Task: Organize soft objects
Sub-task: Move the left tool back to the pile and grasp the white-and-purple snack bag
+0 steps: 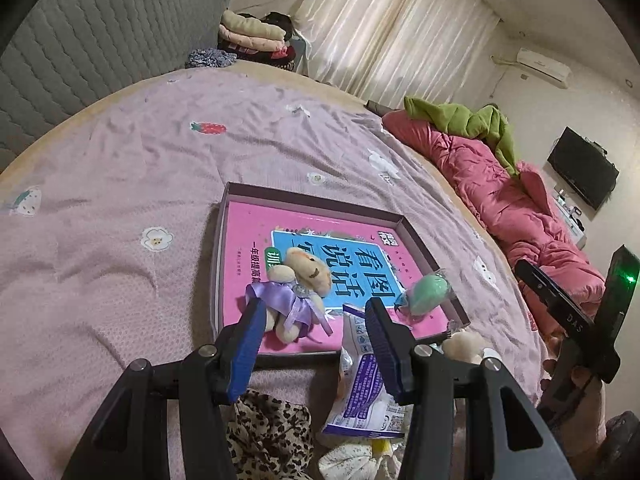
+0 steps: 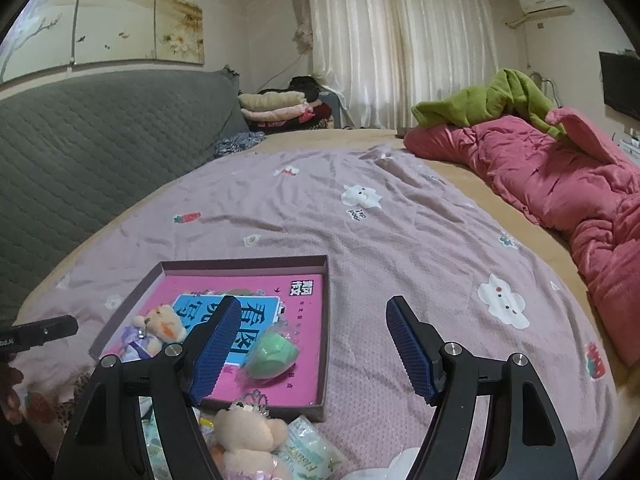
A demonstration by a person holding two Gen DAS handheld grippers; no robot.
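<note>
A shallow box lid (image 1: pixel 416 236) (image 2: pixel 326 320) with a pink book inside lies on the bed. In it lie a small teddy bear in a purple dress (image 1: pixel 298 292) (image 2: pixel 154 330) and a green soft object in clear wrap (image 1: pixel 428 290) (image 2: pixel 272 354). My left gripper (image 1: pixel 314 316) is open, just behind the bear, holding nothing. My right gripper (image 2: pixel 310 314) is open and empty, above the lid's near right corner. A second bear with a tiara (image 2: pixel 248 436) (image 1: pixel 464 344) lies in front of the lid, beside a white-purple packet (image 1: pixel 368 384) and a leopard-print cloth (image 1: pixel 268 436).
A pale green tissue pack (image 2: pixel 308 446) lies by the tiara bear. The pink sheet (image 2: pixel 400 220) covers the bed. A red quilt (image 2: pixel 560 172) with a green garment lies along the right. A grey headboard (image 2: pixel 100 140) and folded clothes (image 2: pixel 276 110) stand at the far side.
</note>
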